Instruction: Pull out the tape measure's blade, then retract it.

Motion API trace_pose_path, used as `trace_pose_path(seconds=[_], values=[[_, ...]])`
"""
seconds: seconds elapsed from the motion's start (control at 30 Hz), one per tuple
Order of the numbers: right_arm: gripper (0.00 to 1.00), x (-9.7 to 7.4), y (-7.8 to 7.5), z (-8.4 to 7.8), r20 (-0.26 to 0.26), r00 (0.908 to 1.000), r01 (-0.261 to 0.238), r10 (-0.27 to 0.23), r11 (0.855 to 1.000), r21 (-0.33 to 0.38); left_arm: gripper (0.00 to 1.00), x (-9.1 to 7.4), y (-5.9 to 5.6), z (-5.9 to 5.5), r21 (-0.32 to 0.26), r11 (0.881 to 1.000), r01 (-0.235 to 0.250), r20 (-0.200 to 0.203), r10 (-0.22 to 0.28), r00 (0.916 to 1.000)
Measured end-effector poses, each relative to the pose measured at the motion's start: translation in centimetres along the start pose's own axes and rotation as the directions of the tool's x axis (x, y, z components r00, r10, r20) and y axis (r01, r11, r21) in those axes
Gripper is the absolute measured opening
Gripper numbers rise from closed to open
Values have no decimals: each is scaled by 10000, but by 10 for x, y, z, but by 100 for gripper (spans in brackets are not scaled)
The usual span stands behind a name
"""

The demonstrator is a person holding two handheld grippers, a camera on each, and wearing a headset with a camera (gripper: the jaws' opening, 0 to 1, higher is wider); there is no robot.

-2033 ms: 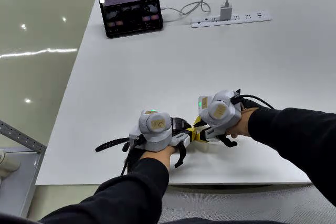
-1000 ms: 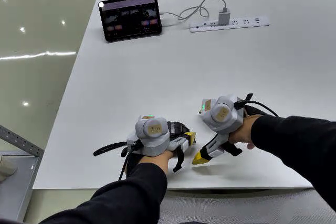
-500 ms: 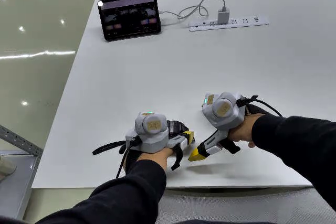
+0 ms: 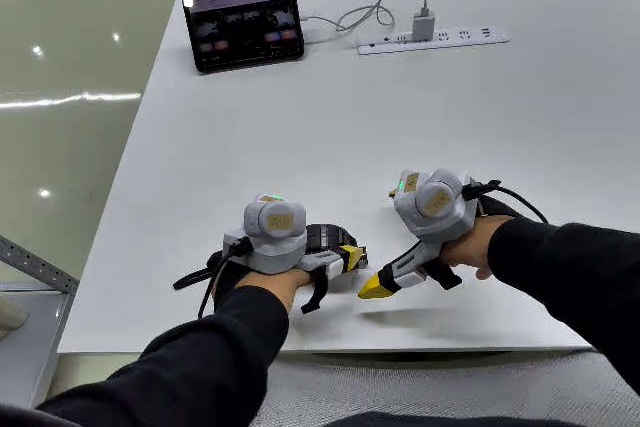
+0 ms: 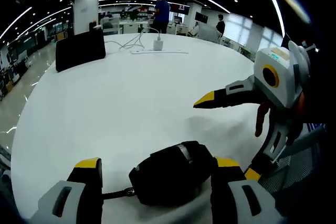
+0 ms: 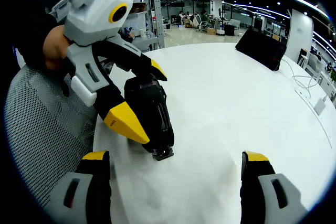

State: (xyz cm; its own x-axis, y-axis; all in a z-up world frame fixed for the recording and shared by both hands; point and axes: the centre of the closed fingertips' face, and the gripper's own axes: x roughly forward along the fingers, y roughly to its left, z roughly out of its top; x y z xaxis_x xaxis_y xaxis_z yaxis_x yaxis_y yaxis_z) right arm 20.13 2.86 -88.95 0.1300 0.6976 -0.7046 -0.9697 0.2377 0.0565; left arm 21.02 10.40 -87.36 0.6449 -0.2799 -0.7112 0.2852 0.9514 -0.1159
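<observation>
**Tape measure parked between left jaws, right gripper empty**

- Left gripper [image 5: 157, 163]: jaws straddle the black tape measure [image 6: 152, 113], which lies on the white table [image 4: 400, 107] near its front edge. In the left gripper view one jaw is against the case and a gap shows at the other. Cannot tell if it's actually clamped.
- Right gripper [image 6: 175, 156]: jaws spread wide, nothing between them, tips just off the tabletop, near the case and not touching it.
- Blade: the hook tab [image 6: 163, 153] sits at the case mouth, pointing toward the right gripper. Bare table lies between that tab and the right jaws.
- In the way: in the right gripper view, the left gripper's near yellow-tipped jaw covers part of the case side. In the head view, the left gripper body and the hand hide most of the case.
- Around: tablet [image 4: 243, 22] propped at the far left of the table. Power strip [image 4: 433, 40] with white charger [image 4: 424, 23] and cable [image 4: 360, 15] at the far side. All well apart from the grippers.
- Grey mesh [image 4: 450, 387] lies below the table's near edge.
</observation>
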Motion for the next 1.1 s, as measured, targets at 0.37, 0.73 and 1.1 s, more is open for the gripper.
trace_pose_path(seconds=[0.37, 0.73, 1.1], values=[[100, -10, -8, -6, 138, 9995, 286, -290, 9992, 271, 100, -4, 16, -3, -14, 9962, 876, 373, -875, 9955], [100, -42, -12, -28, 428, 9964, 709, -733, 9960, 551, 100, -16, 35, -4, 692, 9842, 1628, 1025, -1694, 9802], [100, -80, -29, -59, 642, 9859, 1440, -1545, 9790, 1446, 100, -31, 41, -19, 1263, 9725, 1956, 437, -2024, 9783]])
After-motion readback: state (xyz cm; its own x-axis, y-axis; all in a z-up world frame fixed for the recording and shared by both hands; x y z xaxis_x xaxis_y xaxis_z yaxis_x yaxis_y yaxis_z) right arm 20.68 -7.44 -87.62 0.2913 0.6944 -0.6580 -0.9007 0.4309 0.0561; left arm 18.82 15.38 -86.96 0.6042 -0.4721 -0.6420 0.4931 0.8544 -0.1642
